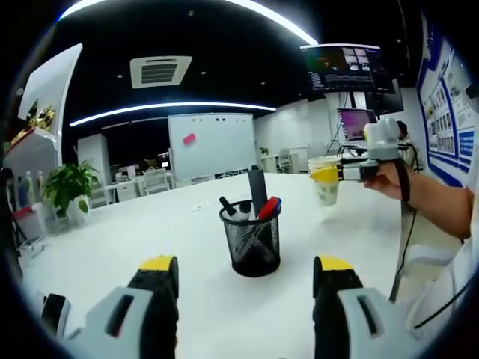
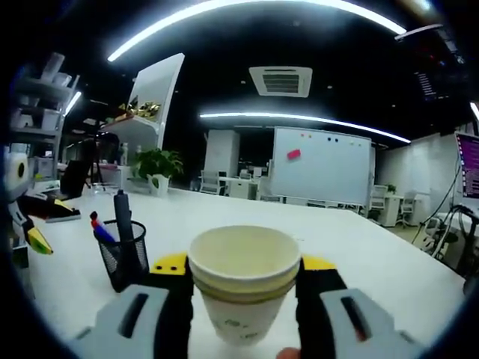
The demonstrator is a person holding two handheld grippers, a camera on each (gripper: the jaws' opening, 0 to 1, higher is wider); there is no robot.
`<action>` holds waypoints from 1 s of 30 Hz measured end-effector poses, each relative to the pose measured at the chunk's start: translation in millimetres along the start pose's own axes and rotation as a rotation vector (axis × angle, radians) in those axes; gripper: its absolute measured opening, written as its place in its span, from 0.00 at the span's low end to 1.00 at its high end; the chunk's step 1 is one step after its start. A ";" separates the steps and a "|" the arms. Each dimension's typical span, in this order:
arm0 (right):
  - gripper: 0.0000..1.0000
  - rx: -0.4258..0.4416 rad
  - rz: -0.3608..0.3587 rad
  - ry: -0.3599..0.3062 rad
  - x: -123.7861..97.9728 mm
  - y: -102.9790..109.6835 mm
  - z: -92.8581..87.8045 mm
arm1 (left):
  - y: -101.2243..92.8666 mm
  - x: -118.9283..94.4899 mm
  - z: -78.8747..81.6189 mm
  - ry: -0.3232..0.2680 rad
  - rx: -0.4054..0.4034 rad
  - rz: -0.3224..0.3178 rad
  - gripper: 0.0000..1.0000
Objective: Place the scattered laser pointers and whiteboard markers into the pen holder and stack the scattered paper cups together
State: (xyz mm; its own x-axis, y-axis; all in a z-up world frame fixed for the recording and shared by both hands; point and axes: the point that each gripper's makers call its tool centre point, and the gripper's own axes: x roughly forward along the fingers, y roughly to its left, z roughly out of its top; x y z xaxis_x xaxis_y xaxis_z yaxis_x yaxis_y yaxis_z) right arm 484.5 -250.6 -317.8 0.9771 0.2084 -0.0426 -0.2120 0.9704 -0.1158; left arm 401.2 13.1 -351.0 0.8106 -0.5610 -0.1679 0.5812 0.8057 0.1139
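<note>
A black mesh pen holder (image 1: 251, 241) stands on the white table (image 1: 172, 224), holding a black laser pointer and red and black markers. My left gripper (image 1: 245, 275) is open just in front of it, nothing between its yellow-tipped jaws. To the right, my right gripper (image 1: 338, 173) is held above the table, shut on a stack of paper cups (image 1: 325, 179). In the right gripper view the stacked cups (image 2: 243, 280) sit upright between the jaws of the right gripper (image 2: 243, 278), with the pen holder (image 2: 123, 254) to the left.
A potted plant (image 1: 69, 191) stands at the table's far left edge. A whiteboard (image 1: 211, 144) and office chairs lie beyond the table. A person's forearm (image 1: 426, 196) and a cable (image 1: 404, 239) are on the right. The left gripper's side (image 2: 19, 202) shows at the left edge.
</note>
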 end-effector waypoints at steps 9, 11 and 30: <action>0.55 -0.010 0.015 -0.001 1.3 6.9 1.4 | 0.8 -0.4 -2.2 0.003 0.000 -0.001 0.74; 0.55 -0.013 0.018 -0.001 1.5 8.1 1.7 | 0.9 -0.5 -3.0 0.004 0.000 -0.001 0.74; 0.55 -0.026 0.036 -0.002 3.3 15.5 3.7 | 1.7 -0.6 -6.9 0.015 -0.002 -0.002 0.75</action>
State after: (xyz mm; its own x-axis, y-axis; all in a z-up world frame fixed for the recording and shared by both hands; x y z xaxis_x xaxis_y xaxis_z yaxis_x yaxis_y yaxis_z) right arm 484.5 -234.4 -316.1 0.9689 0.2433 -0.0454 -0.2473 0.9588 -0.1396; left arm 401.3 16.1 -357.4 0.8086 -0.5594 -0.1825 0.5823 0.8052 0.1120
